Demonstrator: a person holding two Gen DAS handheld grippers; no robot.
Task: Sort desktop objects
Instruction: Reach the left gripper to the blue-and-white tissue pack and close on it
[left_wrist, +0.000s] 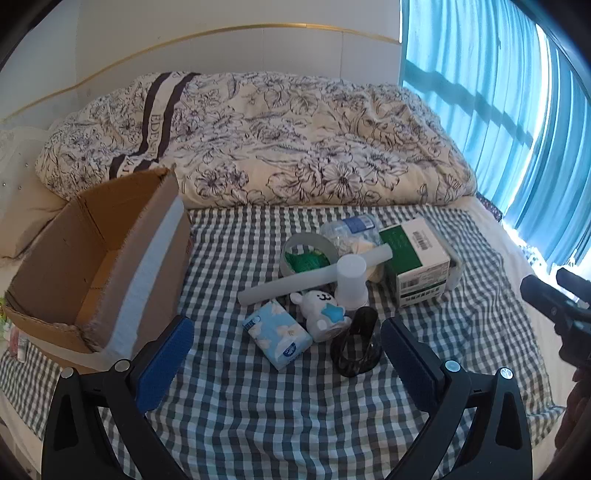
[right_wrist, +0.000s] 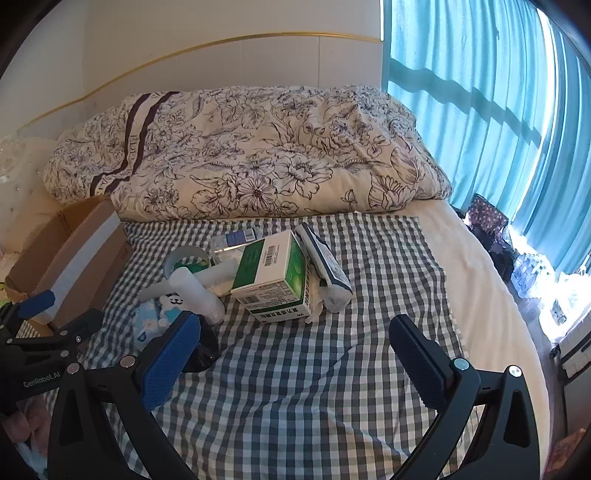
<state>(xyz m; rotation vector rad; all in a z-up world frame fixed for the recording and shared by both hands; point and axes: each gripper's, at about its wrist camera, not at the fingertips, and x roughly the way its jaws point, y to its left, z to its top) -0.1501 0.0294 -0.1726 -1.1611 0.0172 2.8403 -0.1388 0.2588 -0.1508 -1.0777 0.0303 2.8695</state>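
Observation:
A heap of small objects lies on a checked cloth (left_wrist: 258, 398) on a bed. In the left wrist view I see a blue tissue pack (left_wrist: 276, 335), a white bunny toy (left_wrist: 322, 309), a black cup-like holder (left_wrist: 357, 344), a white bottle (left_wrist: 351, 281), a long white tube (left_wrist: 314, 274), a tape roll (left_wrist: 308, 254) and a green-and-white carton (left_wrist: 417, 262). My left gripper (left_wrist: 286, 339) is open, just short of the tissue pack and holder. My right gripper (right_wrist: 295, 339) is open above bare cloth, in front of the carton (right_wrist: 273, 280). An open cardboard box (left_wrist: 96, 266) stands at the left.
A floral duvet (left_wrist: 258, 140) is bunched behind the cloth. Blue curtains (left_wrist: 498, 110) hang at the right, with bags (right_wrist: 491, 236) on the floor below them. A clear plastic bag (left_wrist: 351, 232) lies behind the tape roll. The cloth (right_wrist: 295, 387) nearest me is bare.

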